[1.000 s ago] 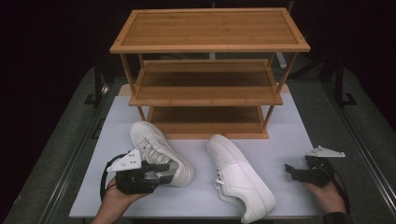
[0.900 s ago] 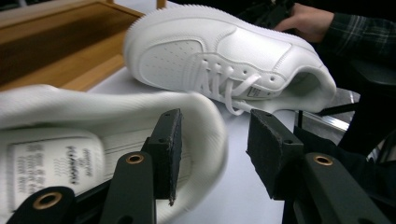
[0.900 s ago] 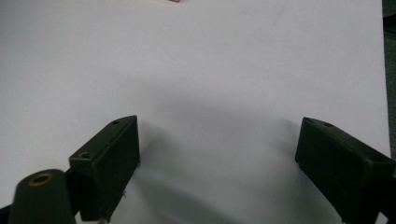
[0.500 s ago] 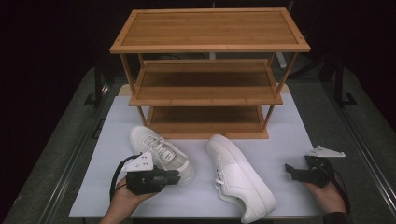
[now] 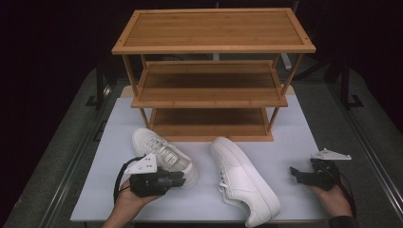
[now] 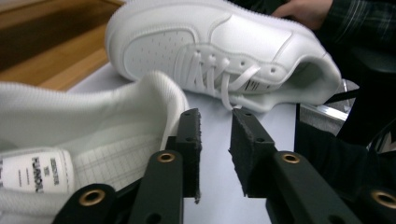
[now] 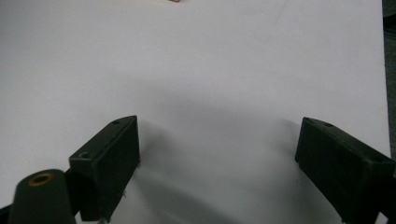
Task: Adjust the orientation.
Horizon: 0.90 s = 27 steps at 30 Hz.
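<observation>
A wooden rack of three shelves stood at the back of the white mat, its bottom shelf just above the surface. The mat covered a grey table with metal rails along its left and right edges. A second white shoe lay on the mat's middle, toe toward the rack, heel near the front edge.

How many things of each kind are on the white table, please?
White lace-up leather sneakers: 2, one at the left and one in the middle.
Three-tier brown wooden shoe racks: 1.
Hand-held black two-jaw tools: 2, the left tool and the right tool.
Total: 5
</observation>
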Motion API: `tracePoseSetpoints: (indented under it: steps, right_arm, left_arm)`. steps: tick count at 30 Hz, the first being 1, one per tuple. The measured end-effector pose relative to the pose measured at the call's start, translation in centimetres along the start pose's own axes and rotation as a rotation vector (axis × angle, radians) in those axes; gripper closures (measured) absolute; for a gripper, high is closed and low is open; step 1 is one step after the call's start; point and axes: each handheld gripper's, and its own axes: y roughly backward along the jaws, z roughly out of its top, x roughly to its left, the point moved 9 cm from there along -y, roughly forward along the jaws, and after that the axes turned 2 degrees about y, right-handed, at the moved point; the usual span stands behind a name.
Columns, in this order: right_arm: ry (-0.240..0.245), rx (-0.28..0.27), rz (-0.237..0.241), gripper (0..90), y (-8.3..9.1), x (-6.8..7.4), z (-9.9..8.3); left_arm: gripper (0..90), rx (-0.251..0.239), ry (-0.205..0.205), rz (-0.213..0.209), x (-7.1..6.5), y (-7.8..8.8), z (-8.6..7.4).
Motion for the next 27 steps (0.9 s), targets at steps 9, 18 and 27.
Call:
tracePoseSetpoints:
  steps: [9,18,27]
  right_arm:
    - [0.000,0.000,0.000,13.1,0.0,0.0,0.0]
    - [0.000,0.000,0.000,13.1,0.0,0.0,0.0]
    - [-0.002,0.000,0.001,13.1,0.0,0.0,0.0]
  left_arm:
    - [67.8,-0.020,-0.003,0.040,1.2,0.1,1.1]
    - [78.8,0.029,0.011,0.028,1.6,-1.0,0.2]
    - [80.7,0.048,-0.003,-0.046,-1.3,-1.7,0.1]
